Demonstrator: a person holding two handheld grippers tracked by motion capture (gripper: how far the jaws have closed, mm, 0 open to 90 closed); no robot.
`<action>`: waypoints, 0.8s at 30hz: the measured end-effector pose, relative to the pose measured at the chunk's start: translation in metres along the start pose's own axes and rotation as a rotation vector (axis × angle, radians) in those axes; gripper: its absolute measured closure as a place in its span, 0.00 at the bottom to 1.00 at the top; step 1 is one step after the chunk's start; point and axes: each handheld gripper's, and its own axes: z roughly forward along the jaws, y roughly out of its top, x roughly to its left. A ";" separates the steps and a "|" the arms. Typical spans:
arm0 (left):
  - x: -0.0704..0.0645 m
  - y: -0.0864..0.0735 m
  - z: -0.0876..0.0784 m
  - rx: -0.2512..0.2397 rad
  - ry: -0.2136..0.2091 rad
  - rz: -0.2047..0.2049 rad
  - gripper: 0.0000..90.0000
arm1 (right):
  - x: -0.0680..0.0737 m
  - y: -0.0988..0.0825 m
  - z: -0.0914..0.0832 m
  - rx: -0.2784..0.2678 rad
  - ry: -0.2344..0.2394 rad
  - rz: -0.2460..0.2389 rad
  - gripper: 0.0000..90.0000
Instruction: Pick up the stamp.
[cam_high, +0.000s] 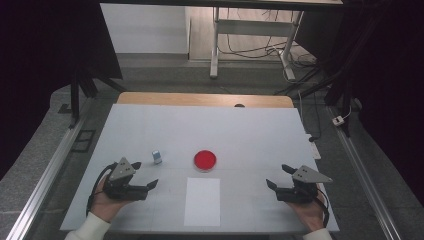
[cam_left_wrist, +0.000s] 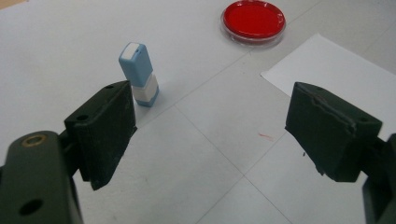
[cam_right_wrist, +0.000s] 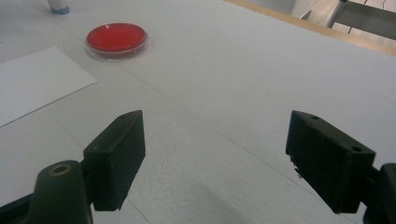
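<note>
The left hand-held gripper (cam_high: 145, 176) is held spread above the white surface (cam_high: 250, 135), nothing between its jaws. The small blue-and-white block (cam_left_wrist: 139, 74) is stood upright just beyond its left jaw. The right hand-held gripper (cam_high: 278, 177) is likewise spread, well apart from the red dish (cam_high: 205, 160) and paper sheet (cam_high: 202, 201).

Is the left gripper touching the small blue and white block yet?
Apart. The high view shows bare table between the left gripper and the upright blue and white block; its jaws stand open.

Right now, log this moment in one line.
left tool open, empty | right tool open, empty | blue-white stick upright, untouched | red dish untouched
</note>
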 end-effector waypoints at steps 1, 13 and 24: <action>0.000 0.001 0.000 0.001 0.001 0.002 0.18 | 0.000 0.000 0.000 0.000 0.000 0.000 0.22; 0.007 0.019 0.003 0.001 0.003 0.005 0.19 | 0.002 0.000 0.002 0.004 0.003 -0.005 0.23; 0.015 0.033 0.008 0.017 0.011 0.017 0.21 | 0.002 0.000 0.004 0.006 0.009 -0.005 0.23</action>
